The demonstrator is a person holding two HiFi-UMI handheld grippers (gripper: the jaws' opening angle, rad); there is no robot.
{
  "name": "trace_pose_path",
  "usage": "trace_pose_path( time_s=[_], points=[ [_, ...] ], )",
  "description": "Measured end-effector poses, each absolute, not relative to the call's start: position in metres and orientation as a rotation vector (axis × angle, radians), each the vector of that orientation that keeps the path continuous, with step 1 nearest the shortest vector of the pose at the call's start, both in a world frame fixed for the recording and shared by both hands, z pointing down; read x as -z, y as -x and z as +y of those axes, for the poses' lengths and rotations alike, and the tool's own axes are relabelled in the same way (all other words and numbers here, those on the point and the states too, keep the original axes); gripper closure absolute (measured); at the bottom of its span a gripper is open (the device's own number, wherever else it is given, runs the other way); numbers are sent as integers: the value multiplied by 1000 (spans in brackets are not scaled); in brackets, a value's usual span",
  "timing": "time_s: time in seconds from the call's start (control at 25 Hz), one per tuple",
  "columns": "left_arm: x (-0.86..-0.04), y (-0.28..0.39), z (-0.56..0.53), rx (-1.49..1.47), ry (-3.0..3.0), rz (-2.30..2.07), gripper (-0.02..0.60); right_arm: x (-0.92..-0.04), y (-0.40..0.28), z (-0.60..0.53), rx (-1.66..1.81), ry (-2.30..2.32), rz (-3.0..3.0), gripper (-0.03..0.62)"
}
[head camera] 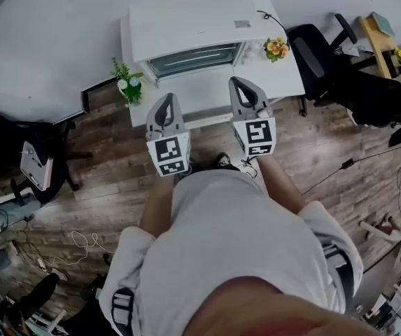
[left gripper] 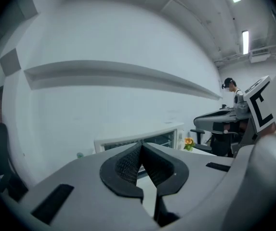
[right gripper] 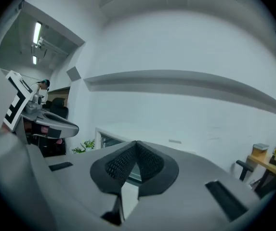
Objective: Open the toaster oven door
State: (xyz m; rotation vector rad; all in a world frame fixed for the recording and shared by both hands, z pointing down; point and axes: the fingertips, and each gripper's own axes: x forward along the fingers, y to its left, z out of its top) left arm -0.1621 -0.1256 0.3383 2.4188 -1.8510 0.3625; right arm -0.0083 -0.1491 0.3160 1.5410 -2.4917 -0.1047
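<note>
Both clenched, nothing between the jaws: left tool (head camera: 164, 105) and right tool (head camera: 241, 89), near the worktop (head camera: 201, 98) front edge. Toaster oven (head camera: 193, 26) sits at the back, door (head camera: 194, 59) shut. Risk: clenched tips likely slip off the door edge or shove the oven back.
</note>
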Motion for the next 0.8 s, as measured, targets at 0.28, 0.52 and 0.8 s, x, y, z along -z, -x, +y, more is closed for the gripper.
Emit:
trace_pose_path(
  time_s=[0.28, 0.52, 0.8],
  points=[
    [-284, 163, -133, -263, -2532, -1896, 563, -274, 10, -150, 202, -1605, -2483, 594],
    [-271, 161, -134, -231, -2562, -1895, 563, -263, 10, -149, 204, -1616, -2497, 594],
    [-271, 162, -132, -229, -2565, -1890, 563, -260, -2, -149, 209, -1647, -2466, 594]
  ],
)
